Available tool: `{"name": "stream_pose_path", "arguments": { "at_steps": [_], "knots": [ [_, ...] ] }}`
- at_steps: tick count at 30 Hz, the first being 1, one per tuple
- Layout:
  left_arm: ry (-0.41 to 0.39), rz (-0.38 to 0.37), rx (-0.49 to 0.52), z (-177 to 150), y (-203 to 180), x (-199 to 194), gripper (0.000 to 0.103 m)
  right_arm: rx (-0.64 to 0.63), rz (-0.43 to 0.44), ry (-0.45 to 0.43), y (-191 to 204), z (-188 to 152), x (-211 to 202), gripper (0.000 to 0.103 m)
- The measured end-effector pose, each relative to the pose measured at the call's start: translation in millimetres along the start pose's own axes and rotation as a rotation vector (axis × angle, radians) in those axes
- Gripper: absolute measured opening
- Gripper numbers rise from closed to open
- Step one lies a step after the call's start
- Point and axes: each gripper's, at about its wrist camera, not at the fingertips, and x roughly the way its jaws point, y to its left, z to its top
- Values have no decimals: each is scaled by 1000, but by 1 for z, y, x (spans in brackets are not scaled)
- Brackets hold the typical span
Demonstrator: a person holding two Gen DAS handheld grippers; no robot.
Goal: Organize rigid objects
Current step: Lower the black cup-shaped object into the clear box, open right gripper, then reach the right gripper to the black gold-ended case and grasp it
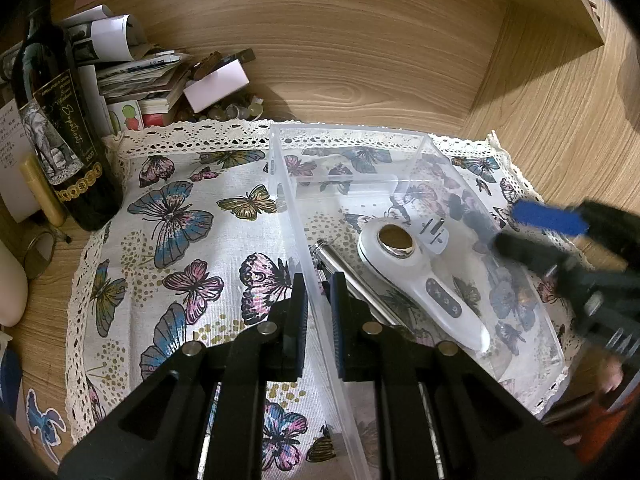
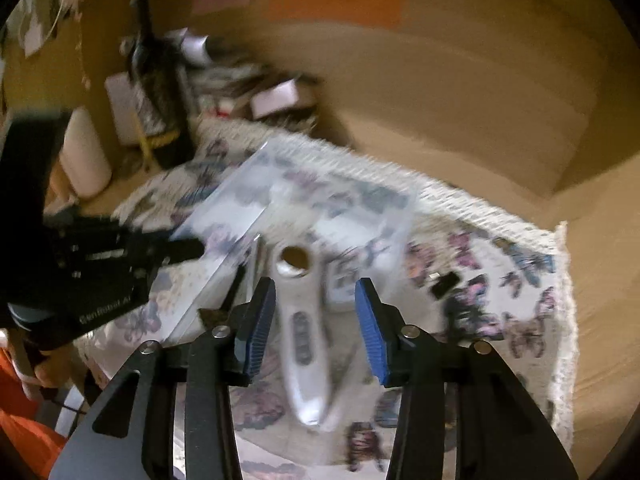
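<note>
A clear plastic box (image 1: 352,140) stands on a butterfly-print cloth (image 1: 180,240). Inside it lie a white handheld device with a round metal head (image 1: 424,280) and a silver metal rod (image 1: 348,272). My left gripper (image 1: 318,292) is shut on the box's left wall, one finger on each side. My right gripper (image 2: 316,308) is open and empty above the white device (image 2: 304,340); it also shows at the right edge of the left wrist view (image 1: 540,232). The right wrist view is blurred. A small black object (image 2: 444,284) lies on the cloth right of the box.
A dark wine bottle (image 1: 60,128) stands at the left. Papers, cards and small items (image 1: 160,76) pile up behind the cloth. Wooden shelf walls (image 1: 540,92) close in behind and to the right. A white cylinder (image 2: 84,156) stands at the left.
</note>
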Motion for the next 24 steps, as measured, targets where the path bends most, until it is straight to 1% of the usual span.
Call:
{"name": "stream_pose_path", "arguments": {
  "at_steps": [5,10,12,17,19,24],
  "knots": [
    [0,1,0,0,0,0,11,71,-79,-68,-33,2,-26,46],
    [0,0,0,0,0,0,11,148,-133,-61,-64,-11,-31,47],
    [0,0,1,0,0,0,11,175,-144,-40,-74,-20,-28,47],
    [0,0,1,0,0,0,11,239,-161,59,-93,-49,-2,47],
    [1,1,2,0,0,0,11,261,-162,102,-98,-61,11,47],
    [1,0,1,0,0,0,11,303,-152,175,-108,-88,27,47]
  ]
}}
